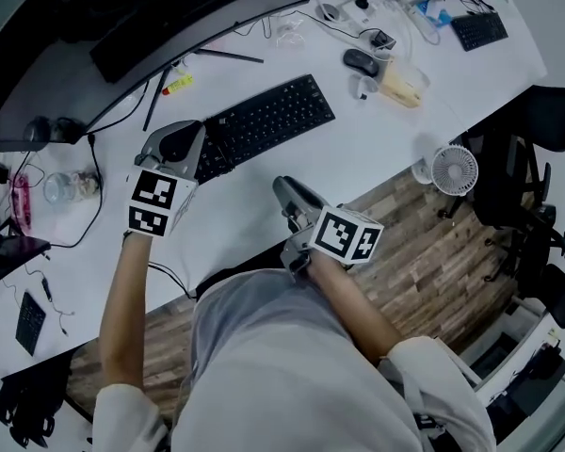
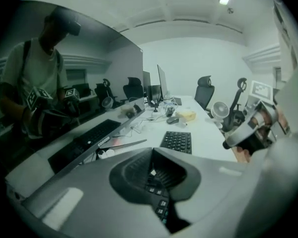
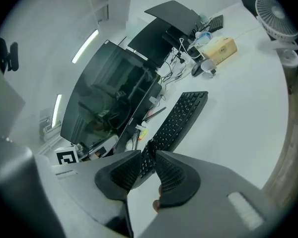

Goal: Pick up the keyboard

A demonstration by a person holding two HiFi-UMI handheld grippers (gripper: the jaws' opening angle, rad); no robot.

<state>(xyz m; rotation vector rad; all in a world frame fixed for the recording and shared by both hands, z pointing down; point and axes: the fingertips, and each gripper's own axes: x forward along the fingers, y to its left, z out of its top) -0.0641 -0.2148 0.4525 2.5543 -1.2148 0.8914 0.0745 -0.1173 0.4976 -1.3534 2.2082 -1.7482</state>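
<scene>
A black keyboard (image 1: 273, 119) lies aslant on the white desk (image 1: 377, 149), in front of the curved monitor. My left gripper (image 1: 184, 139) hovers over the keyboard's left end; in the left gripper view its tips (image 2: 151, 151) meet, with keys showing below through the hollow behind them, and the rest of the keyboard (image 2: 178, 142) stretching beyond. My right gripper (image 1: 287, 188) is near the desk's front edge, short of the keyboard. Its jaws (image 3: 149, 155) stand slightly apart with nothing between them, and the keyboard (image 3: 181, 118) lies ahead.
A curved monitor (image 1: 94, 55) stands behind the keyboard. A mouse (image 1: 361, 61) and a yellow pack (image 1: 402, 83) lie at the back right, and a small fan (image 1: 452, 169) is clamped at the desk's right edge. Cables and a jar (image 1: 71, 186) sit at the left.
</scene>
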